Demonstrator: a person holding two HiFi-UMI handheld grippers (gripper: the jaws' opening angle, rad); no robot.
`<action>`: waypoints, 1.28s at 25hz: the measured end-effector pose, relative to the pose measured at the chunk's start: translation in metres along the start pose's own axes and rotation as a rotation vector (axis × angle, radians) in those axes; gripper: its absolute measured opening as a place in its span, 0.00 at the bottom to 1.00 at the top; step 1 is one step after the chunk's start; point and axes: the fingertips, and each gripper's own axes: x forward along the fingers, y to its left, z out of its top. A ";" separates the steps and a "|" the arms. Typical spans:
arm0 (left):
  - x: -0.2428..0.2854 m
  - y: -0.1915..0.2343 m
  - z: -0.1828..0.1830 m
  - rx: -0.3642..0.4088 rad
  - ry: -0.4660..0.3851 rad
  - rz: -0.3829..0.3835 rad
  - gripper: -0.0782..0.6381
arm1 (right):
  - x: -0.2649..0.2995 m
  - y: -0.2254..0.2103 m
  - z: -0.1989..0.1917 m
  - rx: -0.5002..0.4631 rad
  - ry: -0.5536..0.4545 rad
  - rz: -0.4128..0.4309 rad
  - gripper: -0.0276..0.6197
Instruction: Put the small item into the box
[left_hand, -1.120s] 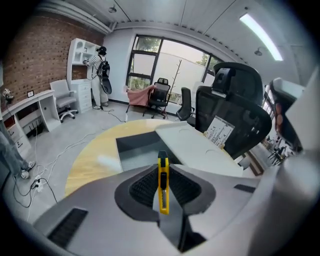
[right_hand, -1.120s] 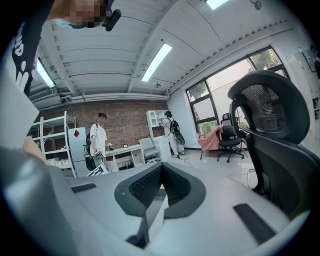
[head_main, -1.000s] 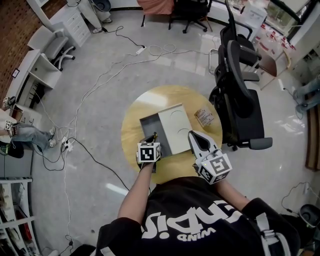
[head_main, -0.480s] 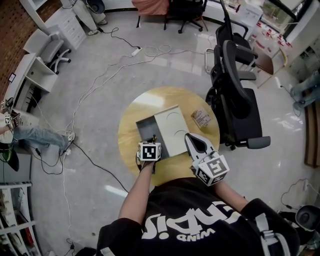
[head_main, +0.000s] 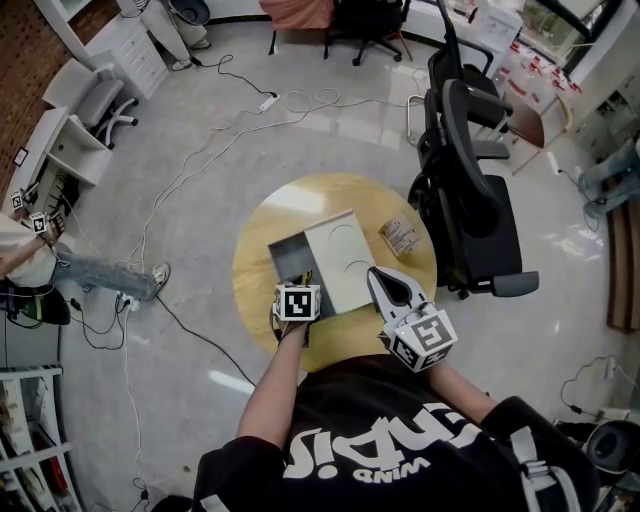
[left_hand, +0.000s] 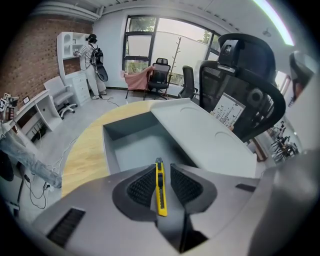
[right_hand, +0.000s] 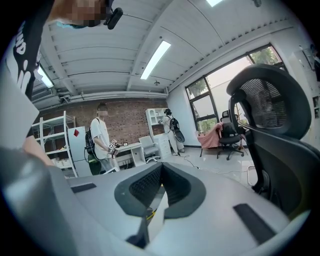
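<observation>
Only the bystander (head_main: 90, 268) at the left edge has stepped along the floor, while both grippers keep their places over the round wooden table (head_main: 262, 232). On the table sits an open grey box (left_hand: 111, 150), its lid (left_hand: 200, 135) lying flat beside the cavity. The left gripper (left_hand: 162, 169) hangs at the box's near edge, clamped on a yellow utility knife (left_hand: 159, 192), and the right gripper (right_hand: 161, 172) has its jaws pressed together, holding nothing.
</observation>
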 end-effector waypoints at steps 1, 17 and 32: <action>-0.001 -0.004 0.001 -0.015 -0.009 -0.019 0.24 | 0.000 0.001 0.000 0.000 0.001 0.001 0.04; -0.118 -0.004 0.078 -0.026 -0.356 -0.012 0.12 | 0.002 0.008 0.002 -0.007 -0.007 0.017 0.04; -0.261 -0.009 0.068 0.051 -0.777 -0.005 0.12 | -0.005 0.027 0.008 -0.023 -0.034 0.051 0.04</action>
